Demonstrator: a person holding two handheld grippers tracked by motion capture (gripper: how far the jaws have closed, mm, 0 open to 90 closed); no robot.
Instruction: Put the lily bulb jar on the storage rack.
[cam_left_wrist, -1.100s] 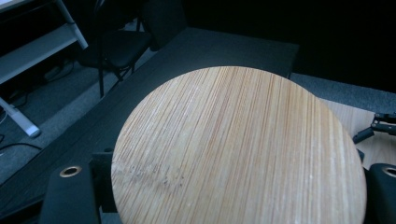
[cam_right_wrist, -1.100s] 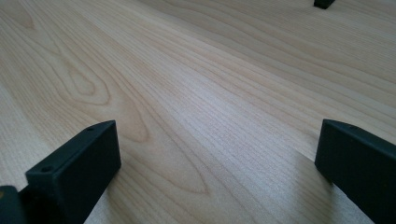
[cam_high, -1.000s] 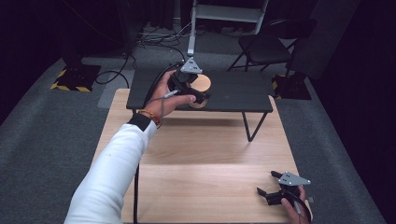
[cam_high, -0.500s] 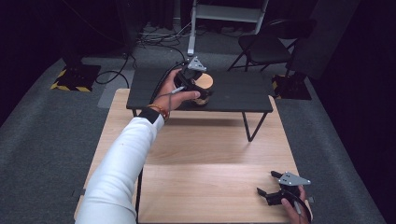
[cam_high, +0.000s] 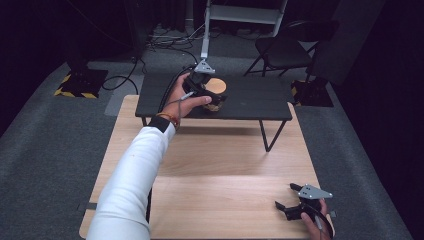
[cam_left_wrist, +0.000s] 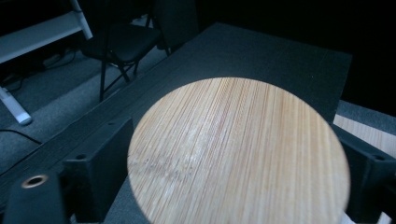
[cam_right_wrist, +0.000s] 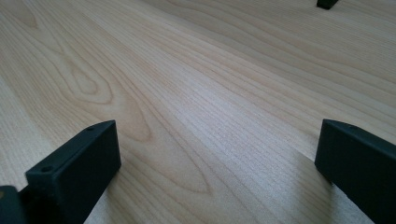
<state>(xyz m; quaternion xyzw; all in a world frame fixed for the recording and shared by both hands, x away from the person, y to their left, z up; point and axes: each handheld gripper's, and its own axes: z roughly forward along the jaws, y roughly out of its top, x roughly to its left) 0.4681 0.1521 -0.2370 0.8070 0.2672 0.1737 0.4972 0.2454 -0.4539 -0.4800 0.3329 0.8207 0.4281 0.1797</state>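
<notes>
A round wooden disc (cam_high: 218, 85) lies on the low black table (cam_high: 260, 100) beyond the wooden tabletop. My left gripper (cam_high: 209, 95) reaches over that black table, held by a hand on a white-sleeved arm. In the left gripper view the disc (cam_left_wrist: 243, 144) sits between the black fingers (cam_left_wrist: 100, 172), which stand wide on either side of it, and its rim overlaps both. I cannot tell whether they touch it. My right gripper (cam_high: 286, 197) rests open near the front right of the wooden table (cam_high: 225, 165), with bare wood (cam_right_wrist: 215, 116) between its jaws.
A folding chair (cam_high: 282, 47) and a white stand (cam_high: 240, 12) are behind the black table. Cables (cam_high: 120, 80) trail over the grey carpet at the left, beside a yellow-and-black striped base (cam_high: 80, 82). Another dark base (cam_high: 312, 92) sits at the black table's right end.
The left arm has stretched farther forward, and its gripper has moved up to the wooden disc. The right gripper has stayed in place.
</notes>
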